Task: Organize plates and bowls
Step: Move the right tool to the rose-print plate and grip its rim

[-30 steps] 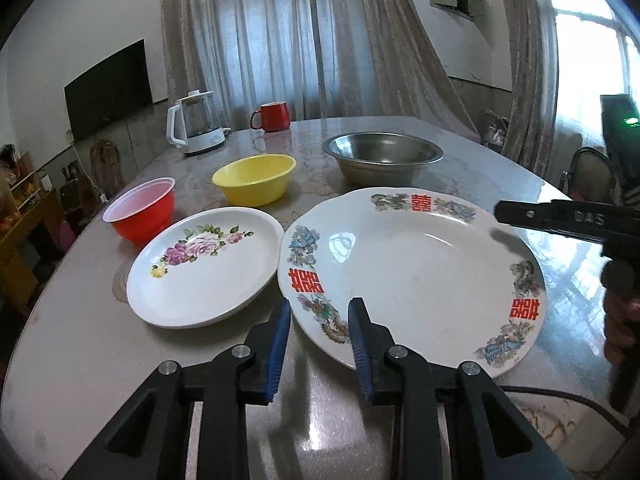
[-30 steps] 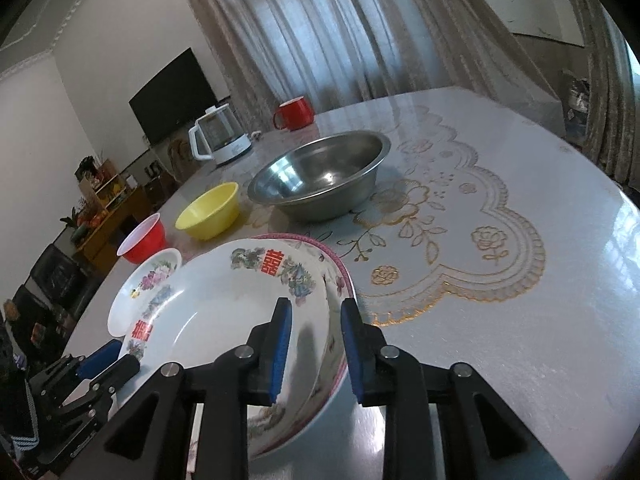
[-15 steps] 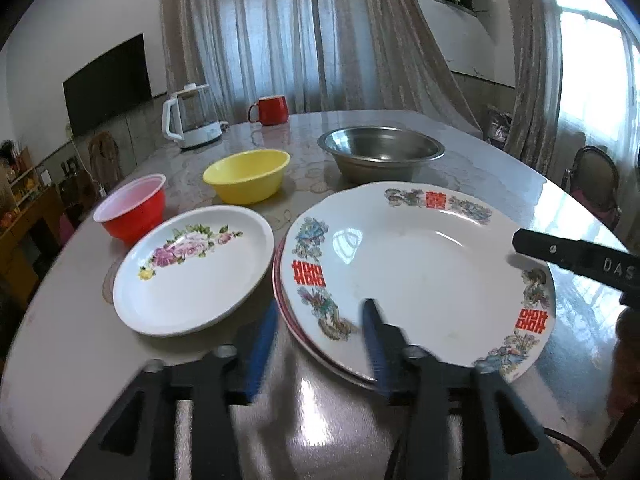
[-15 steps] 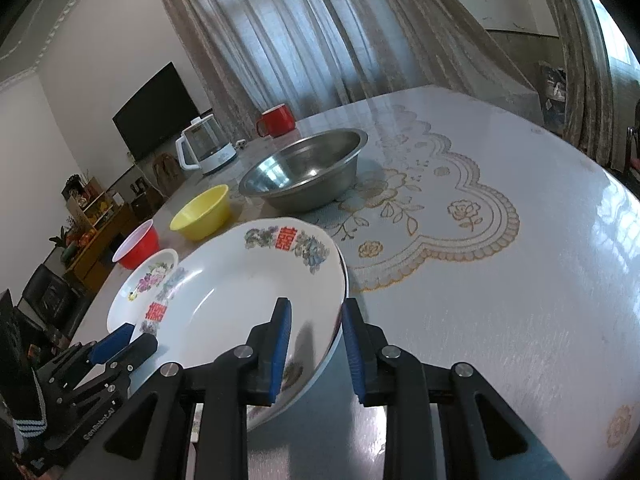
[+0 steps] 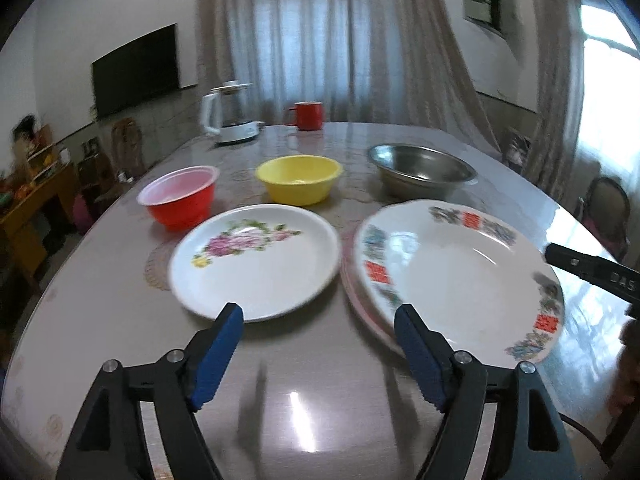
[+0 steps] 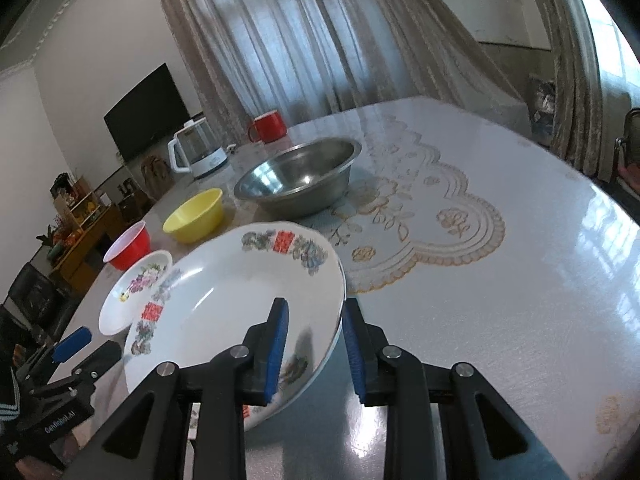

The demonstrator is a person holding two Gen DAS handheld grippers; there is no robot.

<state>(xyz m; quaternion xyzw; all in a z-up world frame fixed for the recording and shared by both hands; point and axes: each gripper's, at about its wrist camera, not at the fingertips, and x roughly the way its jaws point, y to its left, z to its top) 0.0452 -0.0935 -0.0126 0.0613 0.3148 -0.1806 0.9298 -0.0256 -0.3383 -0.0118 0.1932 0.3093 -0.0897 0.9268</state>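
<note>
The left gripper (image 5: 318, 334) stands wide over bare bench (image 5: 120, 304), its blue pads pressing on nothing; its jaws have just been opening. One pad sits just in front of the near rim of the flower plate (image 5: 256, 260), the other just in front of the near rim of the large plate (image 5: 460, 280). The gap between them frames the strip of bench that separates the two plates.

The right gripper (image 6: 314, 346) is narrow and clamps the rim of the large plate (image 6: 232, 304), one pad over the plate's inner face and the other on its outer edge. In the left wrist view this plate lies on top of another dish whose pinkish rim (image 5: 356, 304) peeks out along its left side. Red characters and coloured flower patches ring its border.

The flower plate (image 6: 136, 292) lies flat just left of the large plate, apart from it. Behind it stand a red bowl (image 5: 180, 196) and a yellow bowl (image 5: 299, 178) side by side, and a steel bowl (image 5: 422, 172) sits behind the large plate. At the far edge of the bench stand a white kettle (image 5: 230, 114) and a red mug (image 5: 307, 115). Curtains (image 5: 328, 40) hang behind, with a dark television (image 5: 135, 68) on the wall to the left.
</note>
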